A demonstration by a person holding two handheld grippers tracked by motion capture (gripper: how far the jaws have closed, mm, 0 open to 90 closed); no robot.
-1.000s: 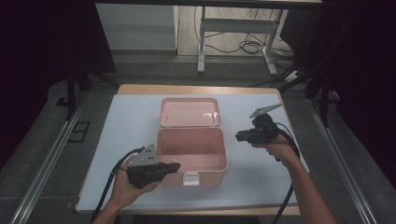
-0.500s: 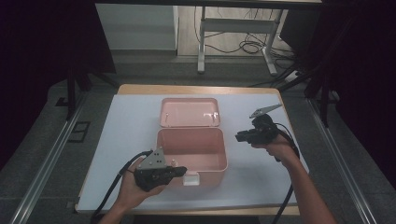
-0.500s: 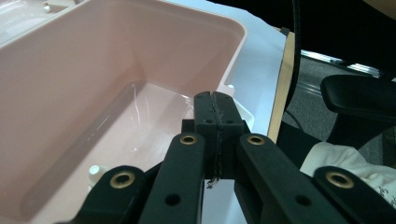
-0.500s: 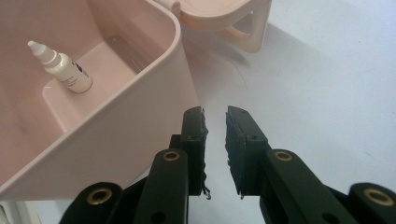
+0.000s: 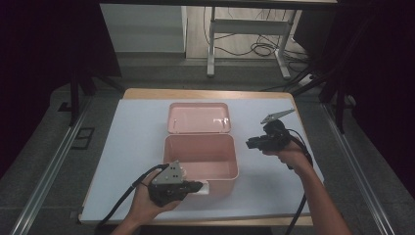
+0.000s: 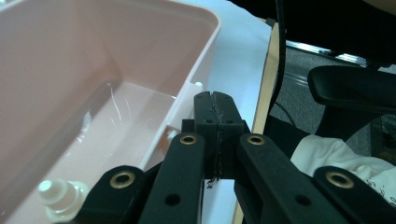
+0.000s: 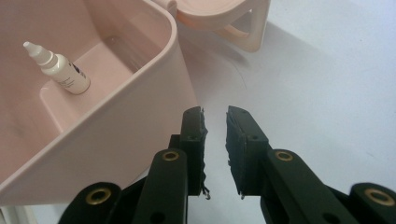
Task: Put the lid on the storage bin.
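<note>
Since the earlier frames the left claw (image 5: pixel 198 186) has slid along the near edge of the worktop (image 5: pixel 137 132) toward the front wall of the pink plastic box (image 5: pixel 200 169), while the right claw (image 5: pixel 250 143) has kept its place. Nearest the person, the left claw now sits by the box's white front latch (image 5: pixel 204 188); in the left gripper view its jaws are pressed together with nothing between them, just outside the box's rim. A small white dropper bottle (image 6: pixel 60 195) lies in the box close to that corner, though it is too blurred there to read any label. Farther in, the right claw (image 7: pixel 215 126) hovers just beside the right wall of the box, apart from it, its jaws spread by a narrow gap and pinching nothing. From its camera the dropper bottle (image 7: pixel 58 68) rests tilted on the box floor against the far wall. Beyond the box its hinged lid (image 5: pixel 199 117) lies open and flat on the worktop.
</note>
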